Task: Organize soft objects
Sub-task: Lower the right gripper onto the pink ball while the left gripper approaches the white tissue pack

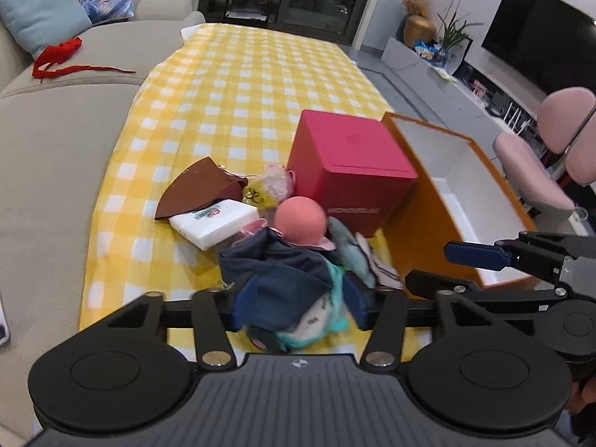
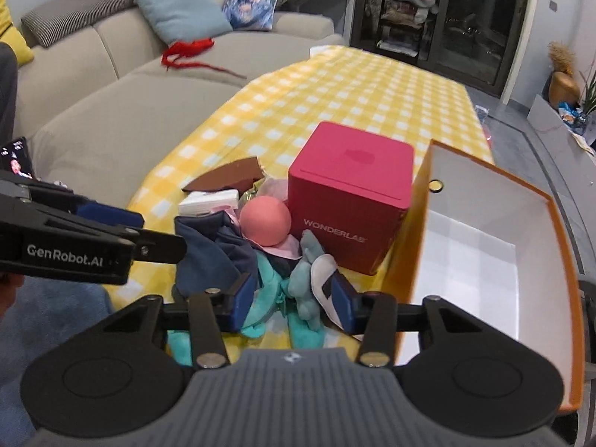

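A heap of soft things lies on the yellow checked tablecloth point(image 1: 231, 85): a dark blue cloth point(image 1: 275, 264), teal cloth point(image 2: 266, 290), a grey-green plush point(image 2: 307, 275) and a pink ball point(image 1: 301, 220) on top at the back. My left gripper point(image 1: 298, 309) straddles the heap's near end, jaws apart, with the dark blue bundle filling the gap. My right gripper point(image 2: 292, 305) stands beside it with its jaws apart around the teal cloth and the plush; tablecloth shows between them. An open orange box point(image 2: 421, 223) with a white inside stands to the right.
A red WONDERLAB box point(image 1: 350, 171) stands behind the heap. A brown paper piece point(image 1: 197, 186) and a white tissue pack point(image 1: 216, 223) lie to the left. A beige sofa point(image 1: 56, 149) with a red ribbon point(image 1: 59, 57) runs along the left, and a pink chair point(image 1: 536, 164) stands at the right.
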The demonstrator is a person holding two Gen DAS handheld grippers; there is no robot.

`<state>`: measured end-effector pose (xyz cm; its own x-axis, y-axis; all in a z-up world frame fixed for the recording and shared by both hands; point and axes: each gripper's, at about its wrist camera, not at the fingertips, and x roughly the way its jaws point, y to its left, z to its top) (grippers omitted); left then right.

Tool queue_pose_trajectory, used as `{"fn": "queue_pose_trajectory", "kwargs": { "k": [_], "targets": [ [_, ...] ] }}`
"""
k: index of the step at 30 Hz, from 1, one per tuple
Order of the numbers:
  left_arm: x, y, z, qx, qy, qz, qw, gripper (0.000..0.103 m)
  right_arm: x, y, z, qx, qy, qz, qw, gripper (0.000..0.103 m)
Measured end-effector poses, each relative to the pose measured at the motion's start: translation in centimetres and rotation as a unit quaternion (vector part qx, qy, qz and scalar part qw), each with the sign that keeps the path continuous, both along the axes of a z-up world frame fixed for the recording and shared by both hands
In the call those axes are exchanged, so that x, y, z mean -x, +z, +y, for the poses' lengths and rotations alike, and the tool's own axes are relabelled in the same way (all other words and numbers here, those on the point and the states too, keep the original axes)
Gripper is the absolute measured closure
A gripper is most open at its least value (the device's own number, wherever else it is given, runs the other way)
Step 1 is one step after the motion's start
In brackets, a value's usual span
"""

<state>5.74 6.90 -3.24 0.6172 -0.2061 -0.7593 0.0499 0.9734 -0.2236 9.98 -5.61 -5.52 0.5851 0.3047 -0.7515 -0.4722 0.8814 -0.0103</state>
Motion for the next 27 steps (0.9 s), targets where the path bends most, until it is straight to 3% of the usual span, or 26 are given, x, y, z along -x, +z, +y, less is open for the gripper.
{"fn": "queue_pose_trajectory", "kwargs": {
  "k": [5, 12, 17, 23, 27],
  "targets": [
    [-2.7, -1.5, 1.1, -0.028, 0.001, 0.008, 0.9996, 0.036, -2.8, -0.7, 2.1, -0.001, 0.024, 0.007, 1.000, 0.060],
    [-7.3, -2.4, 5.0, -0.014, 0.012, 0.028, 0.9994, 0.036, -7.1, -1.7, 5.0, -0.009, 0.020, 0.023, 1.000, 0.060],
    [-9.8, -3.3, 5.9, -0.031, -0.017, 0.046, 0.9983, 0.035, -9.1, -3.3, 5.9, -0.013, 0.003, 0.053, 0.999, 0.059],
    [-10.7, -4.7, 6.5, -0.018, -0.029, 0.065, 0.9973, 0.025, -9.9, -4.7, 6.3, -0.021, 0.005, 0.072, 0.997, 0.055],
    [-10.3, -5.0, 6.0, -0.043, -0.076, 0.056, 0.9946, 0.024, -10.2, -5.1, 6.3, -0.028, 0.003, 0.083, 0.996, 0.054]
  ]
}}
